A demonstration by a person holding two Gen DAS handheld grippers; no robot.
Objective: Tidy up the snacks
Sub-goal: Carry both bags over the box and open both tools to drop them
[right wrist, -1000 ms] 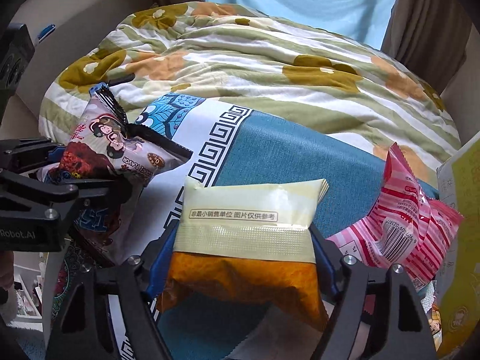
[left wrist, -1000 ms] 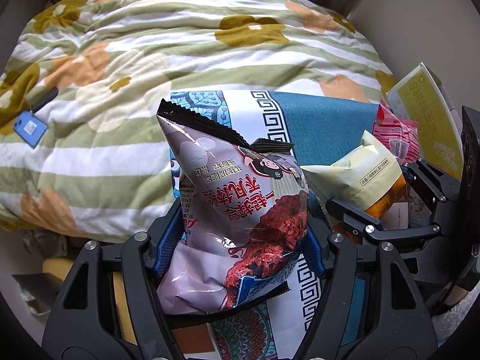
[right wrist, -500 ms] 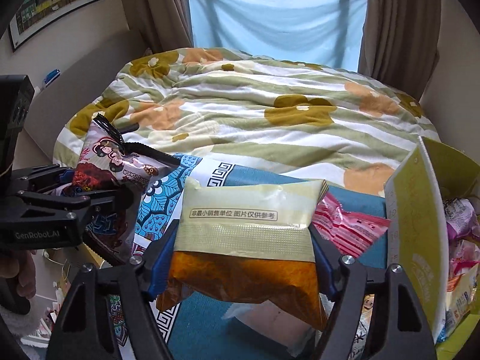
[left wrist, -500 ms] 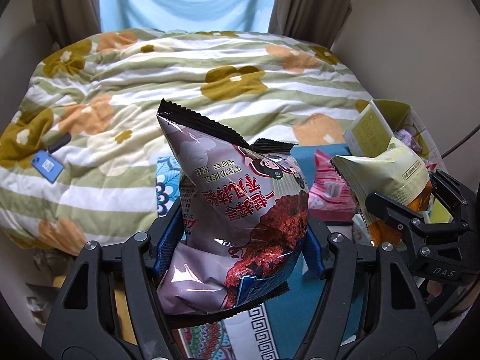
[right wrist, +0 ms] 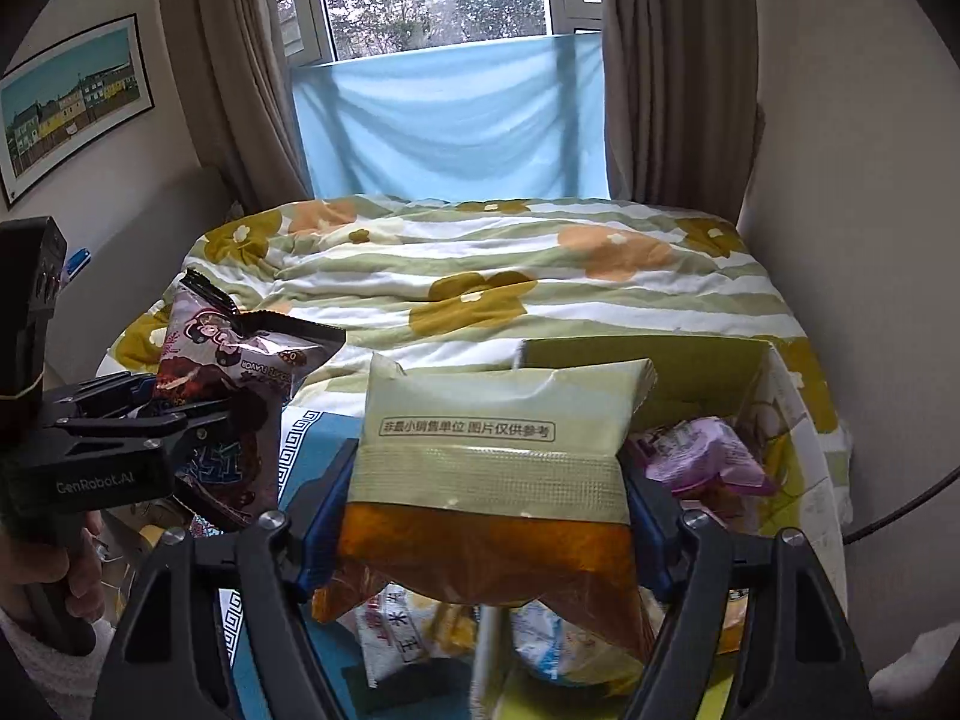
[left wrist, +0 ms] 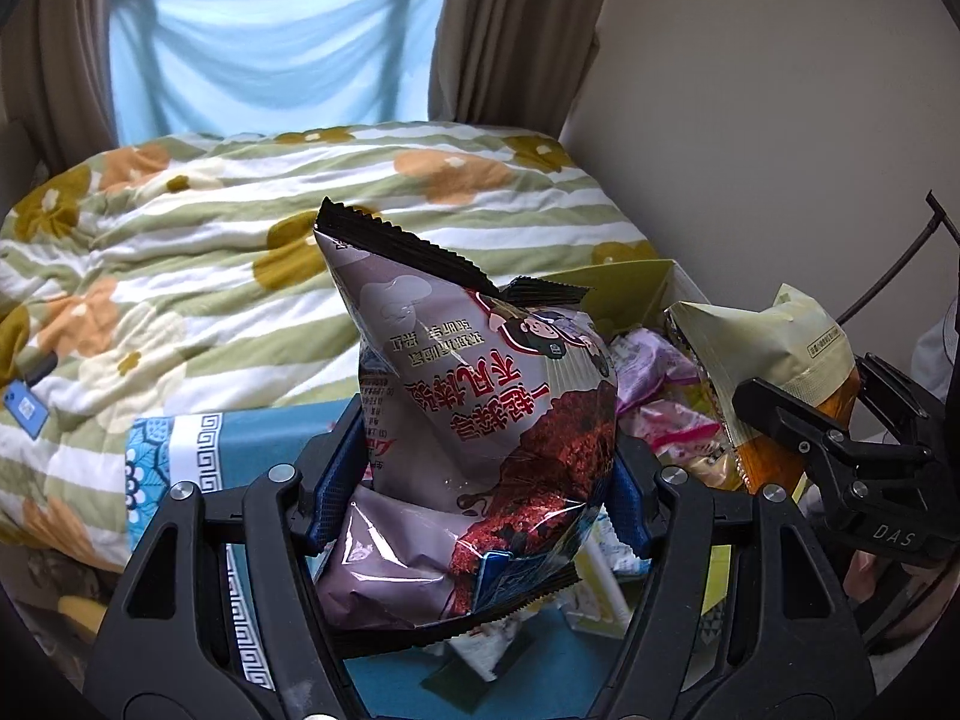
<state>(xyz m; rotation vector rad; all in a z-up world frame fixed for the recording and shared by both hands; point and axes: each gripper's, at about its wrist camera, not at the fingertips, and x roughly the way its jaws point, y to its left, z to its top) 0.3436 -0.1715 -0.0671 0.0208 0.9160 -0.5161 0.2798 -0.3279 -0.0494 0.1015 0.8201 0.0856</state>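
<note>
Now raised off the blue patterned cloth (left wrist: 180, 444) toward the yellow-green snack box (right wrist: 690, 372): purple snack bag (left wrist: 480, 438) clamped in left gripper (left wrist: 480, 498), orange-and-cream packet (right wrist: 486, 492) in right gripper (right wrist: 480, 534), ready for dropping in.

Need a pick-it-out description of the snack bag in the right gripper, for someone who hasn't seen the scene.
Start at the bed with the flowered quilt; at its near end sits an open yellow-green box of snacks. Just in front of the box, the right gripper is clamped on a snack bag. It is pale green on top and clear orange below, unlike the mauve chip bag held to its left.
</note>
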